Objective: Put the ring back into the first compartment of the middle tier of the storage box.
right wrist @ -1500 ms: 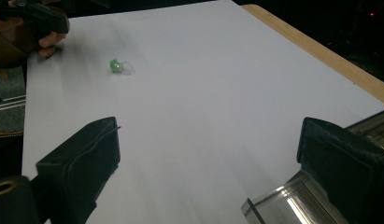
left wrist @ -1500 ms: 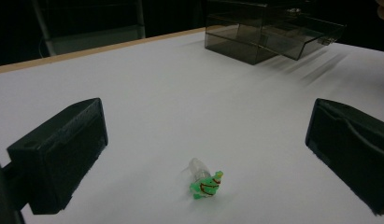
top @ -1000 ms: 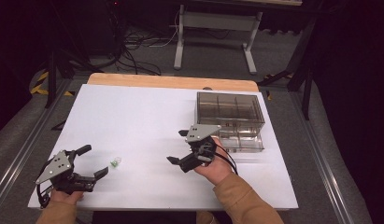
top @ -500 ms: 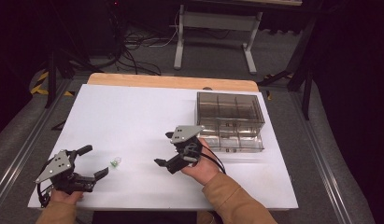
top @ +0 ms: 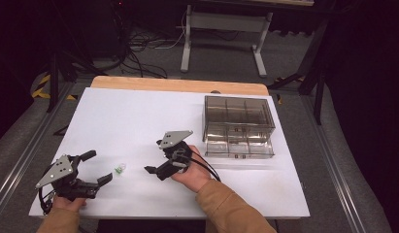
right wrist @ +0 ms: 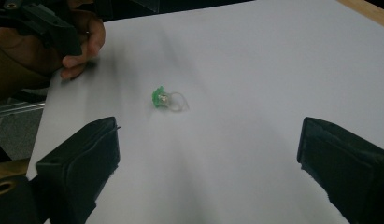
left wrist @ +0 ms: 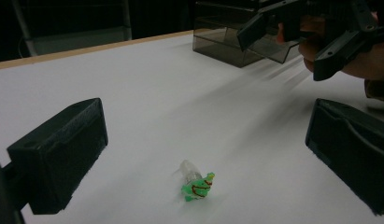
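Green ring (top: 120,169) on the desk (top: 139,116), between my tongs.
My left tongs (top: 92,167) and right tongs (top: 157,164) gape wide, both empty.

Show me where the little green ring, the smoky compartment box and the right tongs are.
green ring (left wrist: 197,186): left gripper view, on its green top.
compartment box (top: 239,110): high view, on a divider wall inside.
right tongs (top: 157,163): high view, midway between the two open jaw tips.
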Tool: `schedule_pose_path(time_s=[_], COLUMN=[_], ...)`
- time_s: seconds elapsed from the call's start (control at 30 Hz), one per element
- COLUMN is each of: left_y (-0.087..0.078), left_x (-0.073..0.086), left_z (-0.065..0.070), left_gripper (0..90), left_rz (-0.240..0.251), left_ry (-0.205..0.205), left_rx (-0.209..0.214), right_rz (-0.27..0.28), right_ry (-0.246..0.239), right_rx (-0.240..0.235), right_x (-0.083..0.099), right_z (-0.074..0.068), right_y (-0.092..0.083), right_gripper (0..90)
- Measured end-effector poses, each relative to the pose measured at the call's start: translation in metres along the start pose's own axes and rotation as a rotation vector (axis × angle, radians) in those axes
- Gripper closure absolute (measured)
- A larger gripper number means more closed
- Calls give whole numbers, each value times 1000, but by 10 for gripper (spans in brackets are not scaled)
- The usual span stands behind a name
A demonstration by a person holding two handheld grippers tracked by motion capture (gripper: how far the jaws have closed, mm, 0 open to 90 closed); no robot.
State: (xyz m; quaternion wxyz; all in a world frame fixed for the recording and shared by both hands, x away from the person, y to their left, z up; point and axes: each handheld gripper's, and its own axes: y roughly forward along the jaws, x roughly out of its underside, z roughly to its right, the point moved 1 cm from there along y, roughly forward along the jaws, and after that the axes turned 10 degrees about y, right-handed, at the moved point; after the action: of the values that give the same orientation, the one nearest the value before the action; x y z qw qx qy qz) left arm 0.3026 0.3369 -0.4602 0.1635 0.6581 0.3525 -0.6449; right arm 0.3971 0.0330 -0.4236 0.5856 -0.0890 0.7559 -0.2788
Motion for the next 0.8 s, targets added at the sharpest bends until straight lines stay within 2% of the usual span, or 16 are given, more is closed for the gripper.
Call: schedule_pose_path(time_s=[0.43,0.8], left_y=[-1,-1], left_x=[0,0], left_z=[-1,-1], left_gripper=[2,2], left_rz=[10,14], left_ry=[-16,-12], left_rx=[0,4], right_rz=[-4,-45], right_ry=[35,20], right_rx=[-60,-53], right_x=[-3,-4], right_z=[-10,-12], right_y=[40,60], right_gripper=[68,70])
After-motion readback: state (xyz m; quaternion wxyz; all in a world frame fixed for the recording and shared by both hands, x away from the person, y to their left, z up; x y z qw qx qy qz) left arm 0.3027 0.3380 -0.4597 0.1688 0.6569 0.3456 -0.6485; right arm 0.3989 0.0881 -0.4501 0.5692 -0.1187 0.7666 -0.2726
